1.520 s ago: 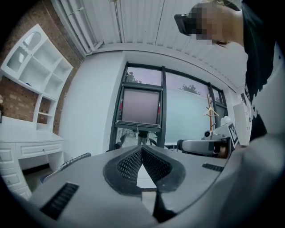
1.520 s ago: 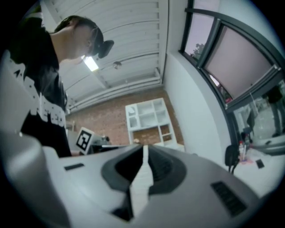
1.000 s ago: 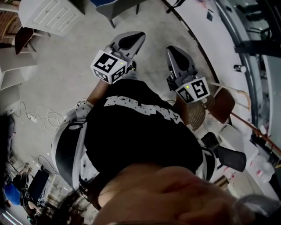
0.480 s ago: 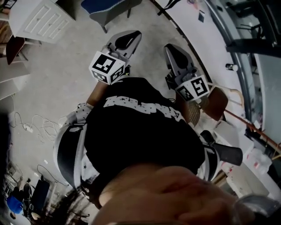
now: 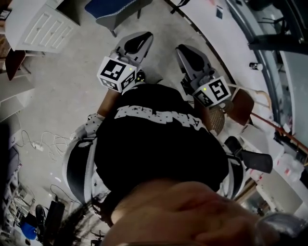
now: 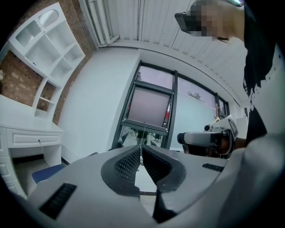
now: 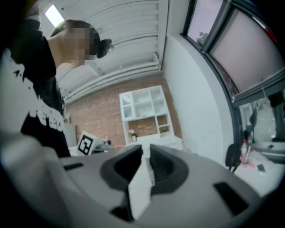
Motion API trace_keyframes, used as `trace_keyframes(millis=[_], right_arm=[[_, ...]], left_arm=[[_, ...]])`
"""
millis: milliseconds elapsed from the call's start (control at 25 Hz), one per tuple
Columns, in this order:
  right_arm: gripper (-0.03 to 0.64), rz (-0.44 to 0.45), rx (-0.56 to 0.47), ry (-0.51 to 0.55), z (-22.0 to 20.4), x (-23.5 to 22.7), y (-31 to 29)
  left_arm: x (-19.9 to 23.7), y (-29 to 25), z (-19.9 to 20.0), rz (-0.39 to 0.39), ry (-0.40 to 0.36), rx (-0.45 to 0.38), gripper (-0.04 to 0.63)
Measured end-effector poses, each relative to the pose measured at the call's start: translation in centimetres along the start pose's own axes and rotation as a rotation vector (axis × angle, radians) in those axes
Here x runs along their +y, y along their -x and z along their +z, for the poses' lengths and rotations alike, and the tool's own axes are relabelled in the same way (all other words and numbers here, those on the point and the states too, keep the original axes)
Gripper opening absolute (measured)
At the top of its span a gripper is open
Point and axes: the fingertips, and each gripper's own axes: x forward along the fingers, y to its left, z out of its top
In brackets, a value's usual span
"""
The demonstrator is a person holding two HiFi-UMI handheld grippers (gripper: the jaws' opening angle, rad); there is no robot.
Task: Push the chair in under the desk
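We lose the floor at the centre of the head view behind the black shirt (image 5: 159, 144). At twelve o'clock the top edge cuts off the blue chair (image 5: 113, 8), and at eleven o'clock the white desk (image 5: 41, 26). In the blurred right gripper view, we cannot make out the small things on the white shelf unit (image 7: 143, 111).

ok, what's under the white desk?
Under the white desk, only shadowed open space; the blue chair sits just outside. The left gripper hides the floor below.

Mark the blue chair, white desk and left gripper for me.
blue chair (image 5: 113, 7): head view, on its seat.
white desk (image 5: 42, 26): head view, on its panelled face.
left gripper (image 6: 140, 148): left gripper view, between its shut fingertips.
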Motion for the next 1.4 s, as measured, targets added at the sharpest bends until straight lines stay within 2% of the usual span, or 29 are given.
trace_keyframes(millis=[120,400,760,880,1000,1200,1400], right_arm=[[0.08,0.004,0.012,0.005,0.1,0.0,-0.3],[0.091,0.067,0.045,0.007,-0.4,0.1,-1.1],[0.095,0.266,0.053,0.0,-0.1,-1.1,-5.9],[0.098,0.334,0.033,-0.017,0.5,-1.4,-7.3],[0.1,0.361,0.043,-0.037,0.5,-4.1,-7.7],[0.101,0.36,0.04,-0.04,0.8,-12.7,-8.1],[0.103,0.352,0.028,-0.029,2.7,-15.0,-8.7]], left_arm=[[0.1,0.1,-0.4,0.0,0.01,0.003,0.035],[0.8,1.0,-0.2,0.064,0.01,-0.018,0.035],[6.1,3.3,0.2,0.315,-0.016,-0.021,0.035],[7.1,3.1,-0.1,0.369,-0.004,-0.008,0.035],[7.6,0.9,-0.3,0.398,0.0,0.0,0.035],[9.0,-5.3,-0.3,0.452,-0.054,0.026,0.036],[10.1,-6.7,1.8,0.478,-0.068,0.022,0.037]])
